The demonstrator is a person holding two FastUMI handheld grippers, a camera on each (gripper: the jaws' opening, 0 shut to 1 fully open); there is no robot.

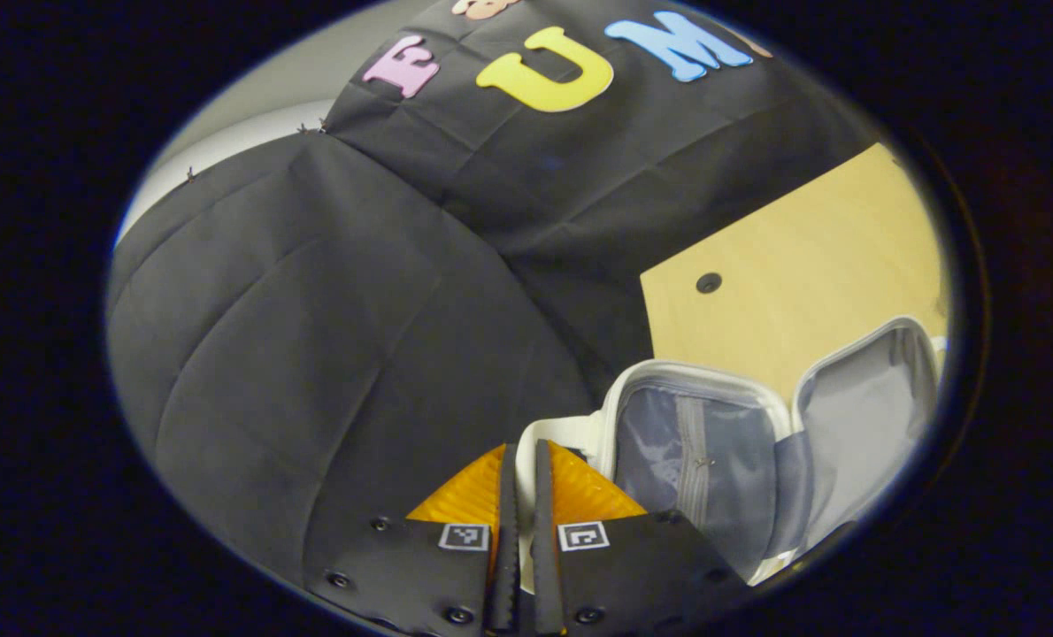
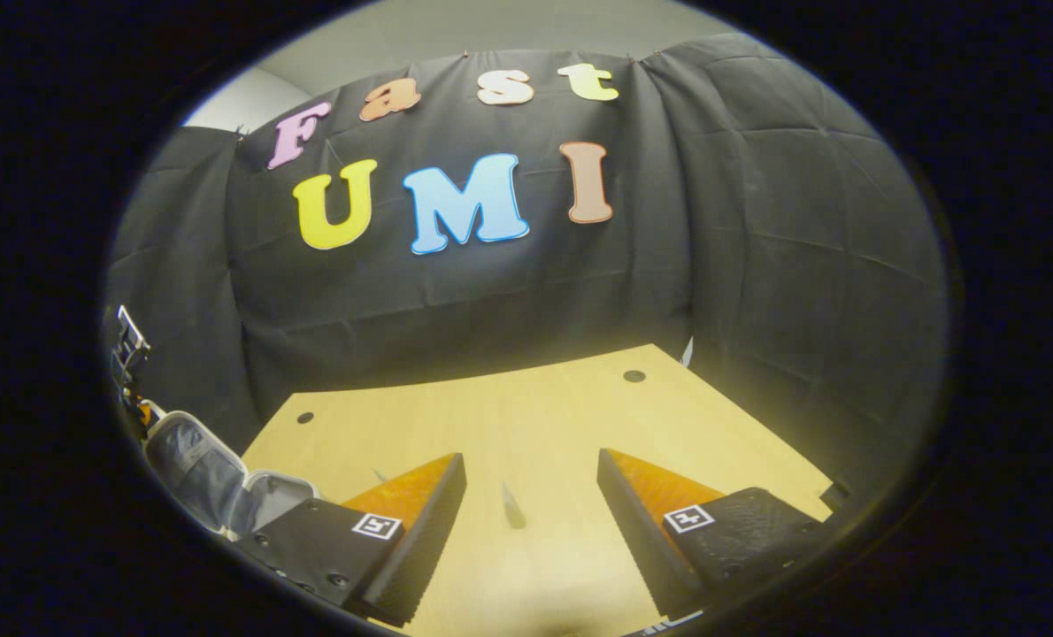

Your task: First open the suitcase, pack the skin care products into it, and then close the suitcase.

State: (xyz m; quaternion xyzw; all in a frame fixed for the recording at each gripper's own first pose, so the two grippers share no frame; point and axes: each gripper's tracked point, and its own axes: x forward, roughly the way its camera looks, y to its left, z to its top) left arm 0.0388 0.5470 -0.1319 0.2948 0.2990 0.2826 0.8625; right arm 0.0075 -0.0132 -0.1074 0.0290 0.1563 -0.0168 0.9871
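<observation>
A small white suitcase (image 1: 668, 370) lies open on the wooden table (image 1: 801, 257), both halves showing grey lining; one half has a zipped divider (image 1: 690, 447). My left gripper (image 1: 524, 449) is shut on the suitcase's white edge, which runs between its two fingers. In the right gripper view the open suitcase (image 2: 192, 460) sits at the far lower left, tipped up. My right gripper (image 2: 531, 482) hangs open over the bare table (image 2: 535, 416) with nothing between its fingers. A thin small sliver (image 2: 511, 506) lies on the wood between them; I cannot tell what it is.
Black cloth walls close the booth behind and on both sides of the table. The tabletop has round holes (image 2: 634, 376) near its far corners. A metal part (image 2: 126, 341) sticks up just above the suitcase at the far left.
</observation>
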